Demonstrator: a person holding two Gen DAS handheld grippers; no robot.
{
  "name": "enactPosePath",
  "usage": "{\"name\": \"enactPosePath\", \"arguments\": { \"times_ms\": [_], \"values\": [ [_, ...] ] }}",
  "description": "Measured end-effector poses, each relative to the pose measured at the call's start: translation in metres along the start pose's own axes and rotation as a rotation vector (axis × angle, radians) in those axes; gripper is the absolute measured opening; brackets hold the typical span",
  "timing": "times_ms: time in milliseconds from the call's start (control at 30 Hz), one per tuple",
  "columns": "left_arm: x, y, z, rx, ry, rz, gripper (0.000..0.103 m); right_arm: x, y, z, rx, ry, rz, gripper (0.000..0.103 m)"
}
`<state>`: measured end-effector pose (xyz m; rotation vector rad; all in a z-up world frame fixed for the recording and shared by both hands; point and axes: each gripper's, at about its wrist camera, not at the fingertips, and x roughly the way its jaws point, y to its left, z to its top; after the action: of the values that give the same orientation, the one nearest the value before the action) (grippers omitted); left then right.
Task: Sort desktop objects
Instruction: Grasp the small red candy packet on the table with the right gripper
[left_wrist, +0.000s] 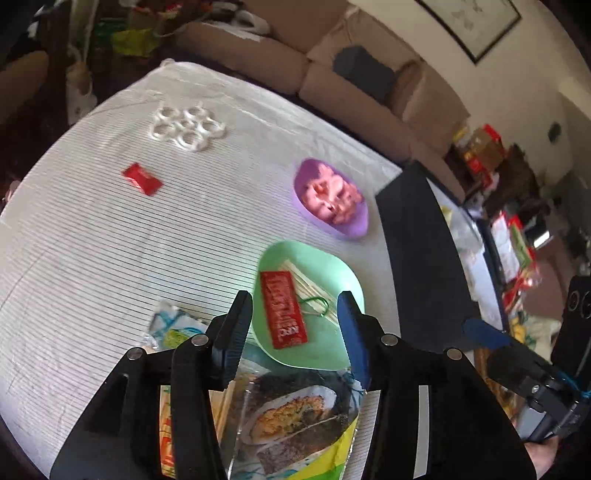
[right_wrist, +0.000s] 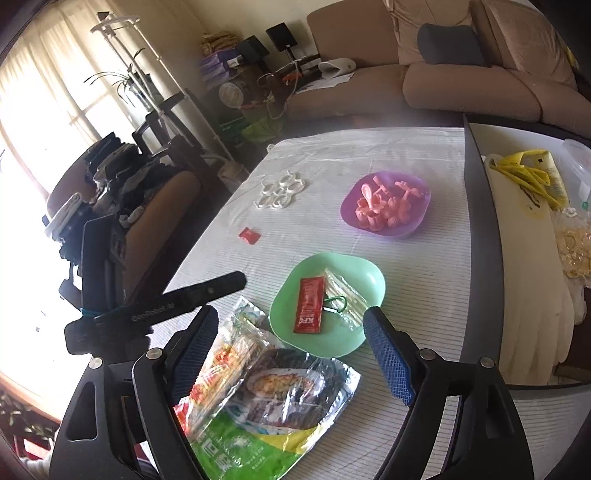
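- Left tongs (left_wrist: 295, 306): jaws apart, nothing between the pads, hovering over near edge of green plate and foil snack bag.
- Right tongs (right_wrist: 291, 325): jaws wide apart, empty, over same bag and plate; left tool's black finger visible at left in right wrist view.
- Foil snack bag (right_wrist: 266, 398): lying flat on table nearest the cameras, food photo on front, green and yellow lower part, crinkled, top edge just beside green plate.
- Green plate (right_wrist: 369, 273): on striped white table cover (right_wrist: 406, 369), beyond the bag. Holding red KFC sauce packet (right_wrist: 308, 306), clear-wrapped pale sticks (right_wrist: 347, 295) and small green clip (right_wrist: 336, 302) lying on the sticks beside the packet.
- Purple bowl (right_wrist: 417, 225): farther back, apart from green plate, filled with pink plastic pieces (right_wrist: 384, 206).
- Small red packet (left_wrist: 142, 179): alone on cover, left of the bowls, well apart from both.
- White plastic rings (left_wrist: 186, 125): cluster joined together, farthest on table, near back-left corner.
- Dark board edge (left_wrist: 421, 251): along right side of cover; yellow packaging (right_wrist: 524, 170) and clutter beyond it.
- Beige sofa (right_wrist: 461, 85) behind table, grey cushion (right_wrist: 450, 44) on it.
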<state>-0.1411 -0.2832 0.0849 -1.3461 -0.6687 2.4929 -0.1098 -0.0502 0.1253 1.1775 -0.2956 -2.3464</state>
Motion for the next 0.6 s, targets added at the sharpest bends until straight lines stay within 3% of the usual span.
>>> {"name": "enactPosePath", "arguments": {
  "times_ms": [267, 367, 500, 600],
  "values": [
    [-0.048, 0.061, 0.013, -0.032, -0.126, 0.287, 0.050, 0.067, 0.042, 0.035, -0.166, 0.025, 0.005, 0.083],
    [-0.054, 0.083, 0.021, -0.056, -0.118, 0.286, 0.051, 0.112, 0.065, 0.052, -0.279, 0.047, 0.052, 0.083],
    [-0.048, 0.105, 0.031, -0.056, -0.086, 0.323, 0.051, 0.181, 0.088, 0.072, -0.370, 0.104, 0.046, 0.082],
    [-0.041, 0.115, 0.037, -0.058, -0.056, 0.321, 0.051, 0.234, 0.103, 0.081, -0.433, 0.170, 0.034, 0.068]
  ]
}}
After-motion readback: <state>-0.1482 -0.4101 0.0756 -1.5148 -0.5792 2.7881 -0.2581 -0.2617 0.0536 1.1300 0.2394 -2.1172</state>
